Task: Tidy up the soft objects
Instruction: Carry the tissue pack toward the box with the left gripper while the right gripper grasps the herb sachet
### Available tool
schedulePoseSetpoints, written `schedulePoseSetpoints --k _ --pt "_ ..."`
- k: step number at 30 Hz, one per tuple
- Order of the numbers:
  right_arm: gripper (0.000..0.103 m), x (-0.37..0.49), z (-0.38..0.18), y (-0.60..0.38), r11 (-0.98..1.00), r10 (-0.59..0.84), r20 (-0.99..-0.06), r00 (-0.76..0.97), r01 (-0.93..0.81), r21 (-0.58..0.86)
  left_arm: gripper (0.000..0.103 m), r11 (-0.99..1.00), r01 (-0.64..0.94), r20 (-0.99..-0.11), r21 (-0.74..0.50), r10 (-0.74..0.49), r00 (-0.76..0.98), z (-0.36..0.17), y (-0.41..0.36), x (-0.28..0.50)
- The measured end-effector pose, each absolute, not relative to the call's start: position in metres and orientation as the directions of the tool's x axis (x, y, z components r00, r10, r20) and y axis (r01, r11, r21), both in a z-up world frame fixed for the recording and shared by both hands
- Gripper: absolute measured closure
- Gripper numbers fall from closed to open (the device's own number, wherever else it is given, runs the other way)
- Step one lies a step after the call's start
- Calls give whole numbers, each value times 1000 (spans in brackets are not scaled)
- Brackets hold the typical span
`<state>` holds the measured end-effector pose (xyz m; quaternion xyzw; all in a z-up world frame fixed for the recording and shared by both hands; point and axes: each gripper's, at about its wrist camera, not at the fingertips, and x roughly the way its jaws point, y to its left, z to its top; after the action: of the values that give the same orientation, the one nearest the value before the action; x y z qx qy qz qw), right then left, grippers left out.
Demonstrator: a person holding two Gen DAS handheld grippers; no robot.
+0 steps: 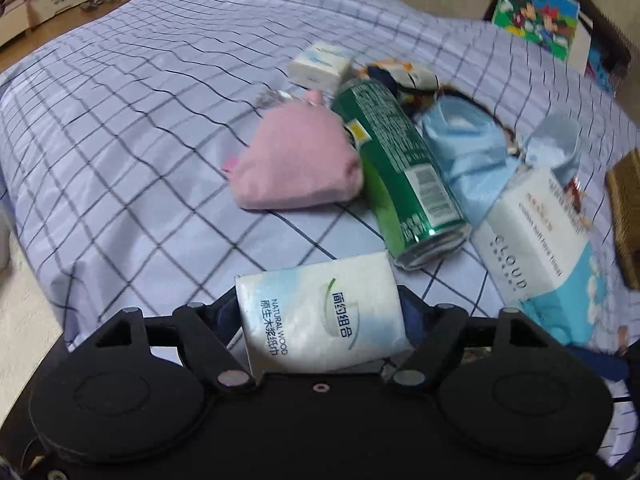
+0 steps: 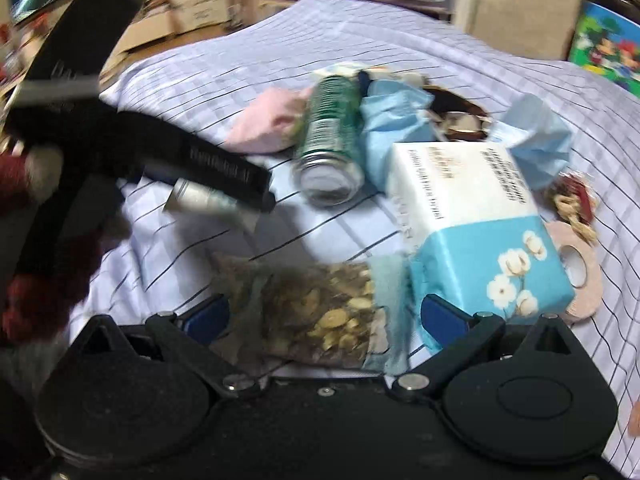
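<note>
My left gripper (image 1: 320,320) is shut on a white tissue pack (image 1: 320,312) printed "Natural Wood" and holds it above the checked bed sheet (image 1: 120,140). In the right wrist view the left gripper (image 2: 224,184) shows as a black bar with the pack (image 2: 200,198) at its tip. My right gripper (image 2: 320,320) is shut on a clear bag of nuts (image 2: 320,316). A pink soft pouch (image 1: 296,160), a green can (image 1: 400,172), blue cloth (image 1: 468,148) and a large blue-and-white tissue pack (image 1: 536,248) lie in a pile ahead.
A small white tissue pack (image 1: 320,66) lies behind the pile. A tape roll (image 2: 580,268) lies to the right of the large pack (image 2: 480,224). A woven mat (image 1: 626,208) is at the far right. A cartoon box (image 1: 536,12) stands at the back right.
</note>
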<state>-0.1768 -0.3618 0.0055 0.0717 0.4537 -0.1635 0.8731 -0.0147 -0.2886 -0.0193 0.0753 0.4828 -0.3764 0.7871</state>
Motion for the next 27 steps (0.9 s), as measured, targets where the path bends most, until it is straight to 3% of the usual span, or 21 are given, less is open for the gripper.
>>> schedulePoseSetpoints --k 4,8,14,27 --pt "1 -175 7 -370 948 -13 -877 481 284 141 30 729 637 -803 -252 -525 284 -5 -263 -12" --pt "1 -165 -15 -387 883 123 -913 389 377 280 30 752 623 -797 -215 -503 333 5 -237 -13" --pt "0 -153 -20 -403 800 33 -910 414 535 272 30 799 566 -804 -202 -465 370 9 -199 -4" --pt "1 -115 -32 -351 772 -305 -909 283 632 -62 30 877 438 -786 -195 -407 465 8 -145 25"
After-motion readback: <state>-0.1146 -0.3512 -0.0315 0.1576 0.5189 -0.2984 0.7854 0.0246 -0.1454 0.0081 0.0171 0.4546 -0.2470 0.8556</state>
